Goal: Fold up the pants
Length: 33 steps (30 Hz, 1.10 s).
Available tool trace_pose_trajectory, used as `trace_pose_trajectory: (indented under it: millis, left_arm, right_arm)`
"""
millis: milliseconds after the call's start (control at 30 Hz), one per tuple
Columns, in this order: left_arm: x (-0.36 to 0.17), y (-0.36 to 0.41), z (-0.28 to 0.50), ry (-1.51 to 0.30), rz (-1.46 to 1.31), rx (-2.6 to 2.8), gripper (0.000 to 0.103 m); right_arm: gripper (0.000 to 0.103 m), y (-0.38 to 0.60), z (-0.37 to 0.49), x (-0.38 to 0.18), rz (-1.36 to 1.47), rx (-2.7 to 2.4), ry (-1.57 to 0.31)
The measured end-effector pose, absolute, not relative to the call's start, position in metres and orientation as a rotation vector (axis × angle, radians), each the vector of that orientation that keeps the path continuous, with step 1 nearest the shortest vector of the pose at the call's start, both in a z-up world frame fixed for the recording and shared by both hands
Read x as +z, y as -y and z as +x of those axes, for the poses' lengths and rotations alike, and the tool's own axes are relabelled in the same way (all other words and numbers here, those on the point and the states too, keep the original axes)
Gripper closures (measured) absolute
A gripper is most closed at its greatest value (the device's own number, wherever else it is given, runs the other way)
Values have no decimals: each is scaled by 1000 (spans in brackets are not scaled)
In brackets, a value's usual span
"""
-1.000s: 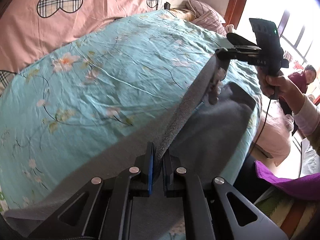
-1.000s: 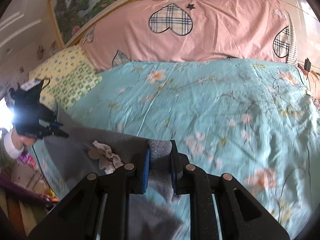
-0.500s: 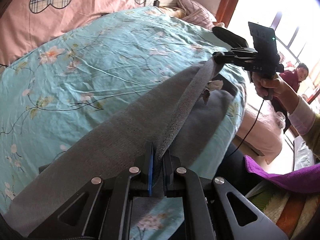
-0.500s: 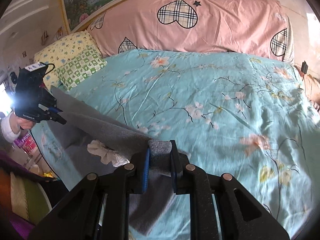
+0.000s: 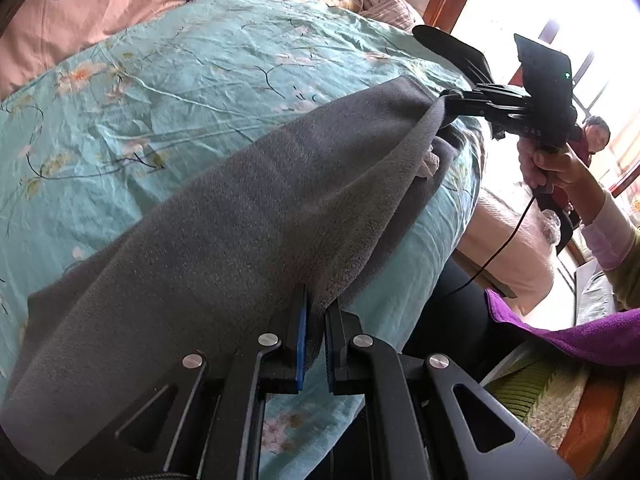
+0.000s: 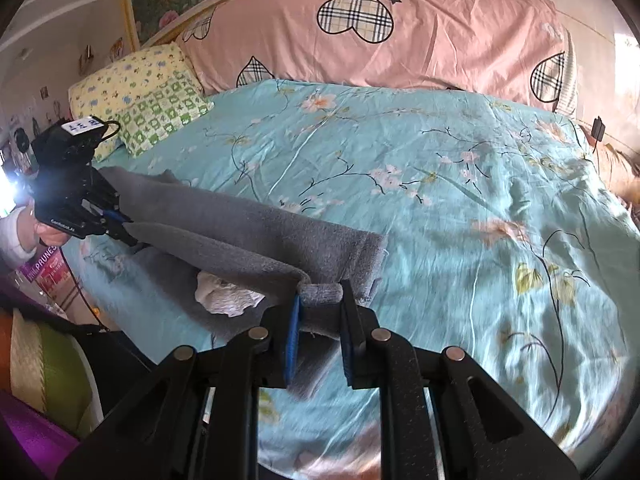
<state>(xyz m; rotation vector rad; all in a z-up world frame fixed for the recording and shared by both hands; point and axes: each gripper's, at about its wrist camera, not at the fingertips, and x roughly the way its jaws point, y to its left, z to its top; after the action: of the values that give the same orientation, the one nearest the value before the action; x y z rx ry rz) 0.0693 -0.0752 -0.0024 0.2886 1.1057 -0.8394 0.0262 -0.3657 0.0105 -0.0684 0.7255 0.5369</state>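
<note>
The grey pants (image 5: pixel 256 216) are lying stretched over the near edge of the teal floral bedspread (image 6: pixel 440 184), one edge lifted; the left gripper (image 5: pixel 315 332) is pinching one end of it and the right gripper (image 6: pixel 319 312) is clamping the bunched other end

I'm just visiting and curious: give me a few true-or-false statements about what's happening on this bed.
1. Both grippers pinch the grey fleece pants. True: the left gripper and the right gripper each clamp an edge.
2. The bedspread is plain white. False: the turquoise floral bedspread is patterned.
3. The pink pillow bears checked hearts. True.
4. The pants hang clear of the bed. False: part lies on it.
</note>
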Motion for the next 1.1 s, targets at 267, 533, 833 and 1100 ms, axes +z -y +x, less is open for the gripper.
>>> trace_pose_trajectory:
  millis: [267,533,833,1100]
  left_arm:
    - [-30,73,74,-1157,243,-816,93]
    - [-18,52,64,-1113,125,-775,76]
    - [4,-6,45,-1059,-57,-631,64]
    - [8,-83,21,-1027,-213,-426,64]
  right_arm:
    - [80,366,24,-11,-48,525,-823]
    - [39,370,3,21,13,486,-762]
    - [39,304,7,37,35,635,-665]
    - [39,220,26,19,-7,800,-684]
